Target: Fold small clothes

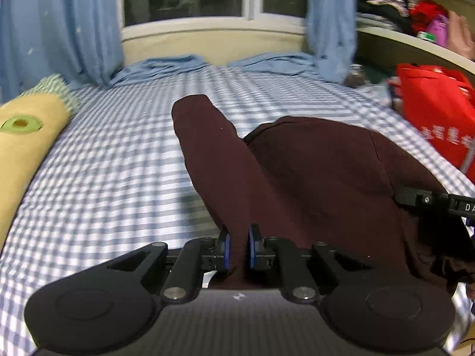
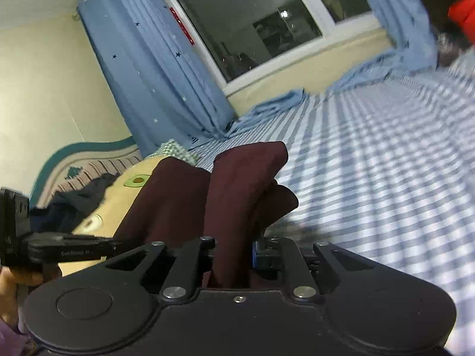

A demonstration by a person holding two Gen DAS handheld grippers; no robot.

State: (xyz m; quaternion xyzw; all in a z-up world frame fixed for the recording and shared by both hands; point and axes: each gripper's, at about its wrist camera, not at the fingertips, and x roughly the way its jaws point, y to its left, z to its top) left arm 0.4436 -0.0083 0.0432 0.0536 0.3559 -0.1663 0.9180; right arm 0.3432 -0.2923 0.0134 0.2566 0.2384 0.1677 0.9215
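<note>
A dark maroon garment (image 1: 311, 172) is held above a blue-and-white checked bed sheet (image 1: 112, 163). My left gripper (image 1: 237, 247) is shut on one part of it, the cloth pinched between the blue pads; a long fold of it hangs forward. My right gripper (image 2: 234, 255) is shut on another part of the maroon garment (image 2: 240, 184), which bunches up in front of it. The right gripper also shows at the right edge of the left wrist view (image 1: 436, 201), and the left gripper at the left edge of the right wrist view (image 2: 44, 246).
A yellow pillow (image 1: 26, 136) lies at the bed's left side. A red bag (image 1: 439, 115) stands at the right. Blue curtains (image 1: 59, 26) hang by the window and pool on the far bed edge. Dark clothes (image 2: 77, 201) lie near the headboard.
</note>
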